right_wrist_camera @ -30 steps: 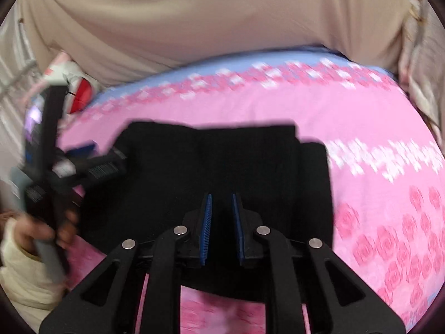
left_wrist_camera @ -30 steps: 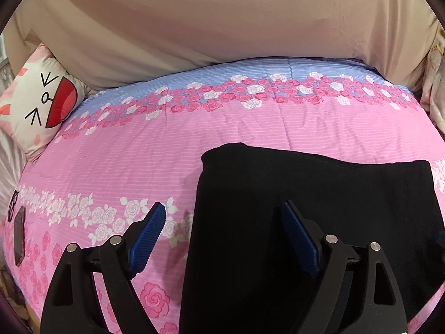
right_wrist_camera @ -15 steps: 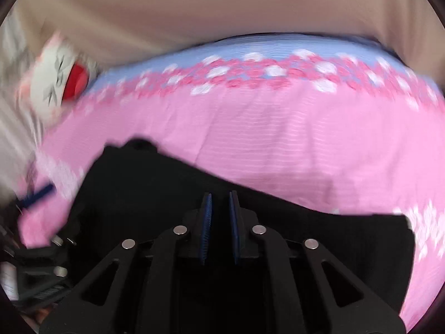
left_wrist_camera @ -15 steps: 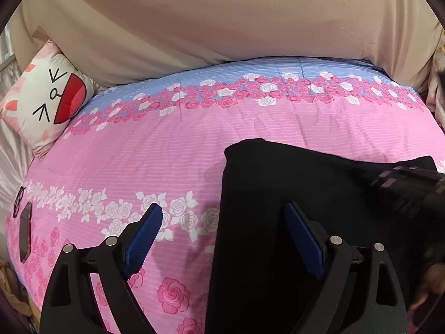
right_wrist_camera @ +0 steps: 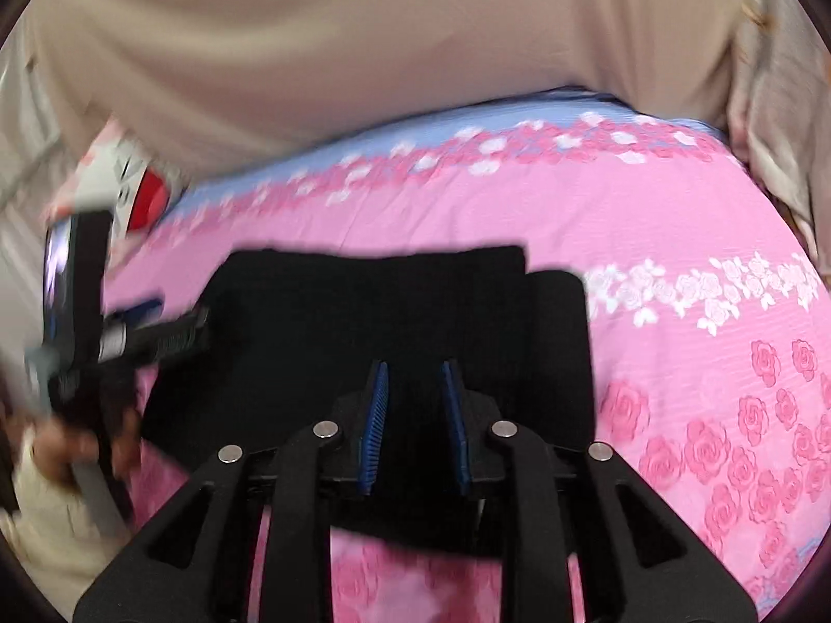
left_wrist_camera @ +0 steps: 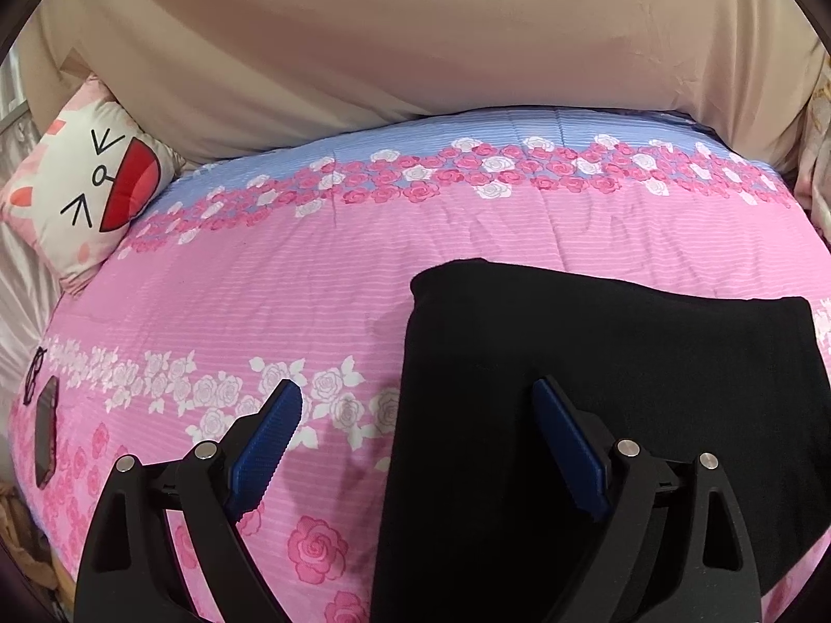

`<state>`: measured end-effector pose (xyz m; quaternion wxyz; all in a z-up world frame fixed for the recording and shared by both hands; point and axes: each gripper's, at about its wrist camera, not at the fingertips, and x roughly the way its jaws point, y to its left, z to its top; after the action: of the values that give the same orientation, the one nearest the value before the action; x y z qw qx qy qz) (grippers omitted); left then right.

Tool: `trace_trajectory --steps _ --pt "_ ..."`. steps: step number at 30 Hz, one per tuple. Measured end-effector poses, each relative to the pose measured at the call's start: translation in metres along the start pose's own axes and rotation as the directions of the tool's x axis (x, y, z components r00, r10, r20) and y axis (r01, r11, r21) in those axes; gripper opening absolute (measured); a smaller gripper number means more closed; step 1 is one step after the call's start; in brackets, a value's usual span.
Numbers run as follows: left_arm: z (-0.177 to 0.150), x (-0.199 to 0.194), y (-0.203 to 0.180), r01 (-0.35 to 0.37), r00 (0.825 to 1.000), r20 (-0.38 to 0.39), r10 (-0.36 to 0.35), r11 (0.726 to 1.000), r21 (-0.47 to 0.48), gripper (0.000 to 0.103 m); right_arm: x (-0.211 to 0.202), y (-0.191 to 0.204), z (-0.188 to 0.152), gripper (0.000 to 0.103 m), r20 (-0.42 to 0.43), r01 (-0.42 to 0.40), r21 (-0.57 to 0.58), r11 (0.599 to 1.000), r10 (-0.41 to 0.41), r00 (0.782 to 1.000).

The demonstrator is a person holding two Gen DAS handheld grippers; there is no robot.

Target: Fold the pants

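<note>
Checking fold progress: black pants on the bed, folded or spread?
Folded. The black pants lie as a compact rectangle on the pink bedspread, no separate legs showing; in the right wrist view a lower layer sticks out at their right edge.

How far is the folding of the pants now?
Done: the pants lie folded into a compact rectangle on the bedspread. In hand: nothing; the left gripper is open, the right gripper is opening, empty. Left: perhaps only a last smoothing.

Pink rose-print bedspread [left_wrist_camera: 322, 280], blue band along far edge. Cat-face cushion [left_wrist_camera: 88, 192] at far-left corner. Beige headboard [left_wrist_camera: 415, 41] behind. Small dark item [left_wrist_camera: 45, 438], maybe a phone, left edge.
</note>
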<state>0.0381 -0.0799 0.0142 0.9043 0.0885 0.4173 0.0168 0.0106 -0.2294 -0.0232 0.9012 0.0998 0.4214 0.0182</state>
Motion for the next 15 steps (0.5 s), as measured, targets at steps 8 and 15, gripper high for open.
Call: trace_trajectory --steps 8,15 --pt "-0.006 -0.011 -0.003 0.001 1.0 -0.003 -0.001 1.0 -0.002 0.088 -0.021 -0.001 -0.02 0.025 0.029 0.018 -0.005 1.0 -0.017 0.999" --pt "-0.013 -0.021 -0.009 -0.001 1.0 -0.006 0.001 1.0 0.018 0.088 -0.006 -0.027 -0.045 0.041 -0.015 -0.012 0.08 0.997 0.013 1.0"
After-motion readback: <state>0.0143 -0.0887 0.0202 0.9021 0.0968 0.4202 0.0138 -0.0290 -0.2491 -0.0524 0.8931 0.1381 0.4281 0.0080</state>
